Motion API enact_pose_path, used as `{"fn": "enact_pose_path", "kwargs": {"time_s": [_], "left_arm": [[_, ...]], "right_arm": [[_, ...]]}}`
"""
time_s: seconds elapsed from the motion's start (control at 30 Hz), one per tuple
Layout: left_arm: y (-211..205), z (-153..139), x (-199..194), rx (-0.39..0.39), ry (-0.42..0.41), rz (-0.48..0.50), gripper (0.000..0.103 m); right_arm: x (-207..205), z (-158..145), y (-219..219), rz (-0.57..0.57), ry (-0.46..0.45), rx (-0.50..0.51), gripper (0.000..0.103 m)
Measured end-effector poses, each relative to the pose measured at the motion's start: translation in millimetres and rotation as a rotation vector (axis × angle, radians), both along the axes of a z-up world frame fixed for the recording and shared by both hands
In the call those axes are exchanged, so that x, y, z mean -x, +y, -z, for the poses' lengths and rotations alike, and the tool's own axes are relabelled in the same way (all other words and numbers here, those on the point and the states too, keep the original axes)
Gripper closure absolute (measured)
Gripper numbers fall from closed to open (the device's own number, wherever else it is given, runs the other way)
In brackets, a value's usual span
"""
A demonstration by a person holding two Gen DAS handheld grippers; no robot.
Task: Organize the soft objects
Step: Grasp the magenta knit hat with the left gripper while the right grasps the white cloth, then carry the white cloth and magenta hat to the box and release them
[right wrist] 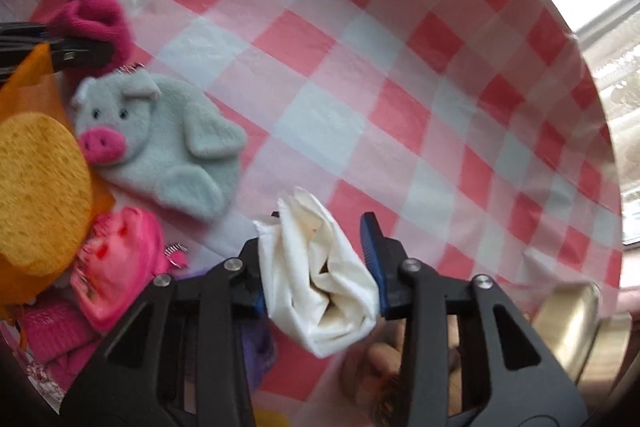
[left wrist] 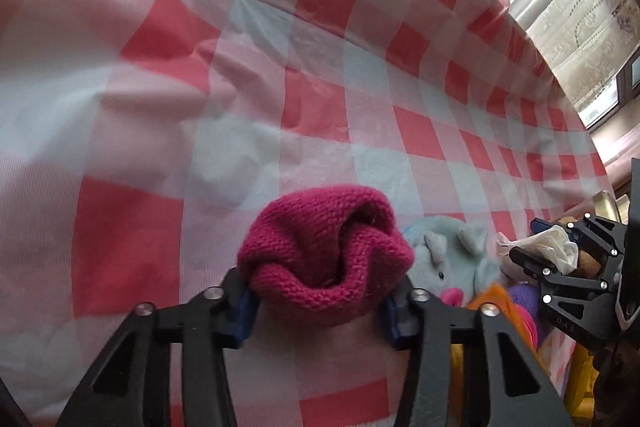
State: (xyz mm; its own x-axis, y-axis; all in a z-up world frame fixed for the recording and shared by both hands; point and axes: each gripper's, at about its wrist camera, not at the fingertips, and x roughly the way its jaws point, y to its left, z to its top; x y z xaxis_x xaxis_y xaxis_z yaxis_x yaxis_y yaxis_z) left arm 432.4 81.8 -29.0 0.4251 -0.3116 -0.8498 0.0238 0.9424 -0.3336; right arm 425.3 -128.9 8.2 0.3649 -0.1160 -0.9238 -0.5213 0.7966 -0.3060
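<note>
My left gripper point(left wrist: 320, 301) is shut on a magenta knitted piece point(left wrist: 326, 257), bunched between its blue pads above the red-and-white checked cloth point(left wrist: 360, 87). The same knit point(right wrist: 96, 19) shows at the upper left of the right wrist view, pinched by the left gripper's fingers point(right wrist: 80, 53). My right gripper point(right wrist: 320, 279) is shut on a folded white cloth point(right wrist: 320, 275); in the left wrist view it appears at the right point(left wrist: 532, 251) with the white cloth point(left wrist: 548, 243) in it. A grey plush pig point(right wrist: 160, 143) lies flat on the cloth, also visible beside the knit point(left wrist: 452, 255).
A yellow sponge point(right wrist: 36, 191), orange fabric point(right wrist: 28, 75), a pink frilly item point(right wrist: 120, 267), a pink knit point(right wrist: 56, 331) and something purple point(right wrist: 260, 343) crowd the left. A metal tin point(right wrist: 568, 319) sits at the lower right. The table edge point(right wrist: 580, 67) curves toward a curtained window point(left wrist: 580, 39).
</note>
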Motion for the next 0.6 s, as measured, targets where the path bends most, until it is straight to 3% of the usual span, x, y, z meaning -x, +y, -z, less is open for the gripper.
{"fn": "enact_pose_path", "kwargs": {"time_s": [0.17, 0.27, 0.4, 0.6], "left_arm": [[-9.2, -9.7, -26.9, -0.026, -0.051, 0.0, 0.064], [-18.1, -1.8, -43.1, 0.017, -0.011, 0.028, 0.064], [-39.4, 2.6, -40.1, 0.029, 0.015, 0.106, 0.067], [-63.1, -1.4, -5.1, 0.015, 0.06, 0.218, 0.068]], "right_arm": [[-16.7, -11.0, 1.2, 0.062, -0.109, -0.129, 0.064], [-23.3, -3.8, 7.9, 0.08, -0.147, -0.167, 0.063], [-10.8, -7.6, 21.4, 0.021, -0.11, -0.205, 0.064], [30.5, -13.2, 21.0, -0.031, -0.042, -0.22, 0.064]]}}
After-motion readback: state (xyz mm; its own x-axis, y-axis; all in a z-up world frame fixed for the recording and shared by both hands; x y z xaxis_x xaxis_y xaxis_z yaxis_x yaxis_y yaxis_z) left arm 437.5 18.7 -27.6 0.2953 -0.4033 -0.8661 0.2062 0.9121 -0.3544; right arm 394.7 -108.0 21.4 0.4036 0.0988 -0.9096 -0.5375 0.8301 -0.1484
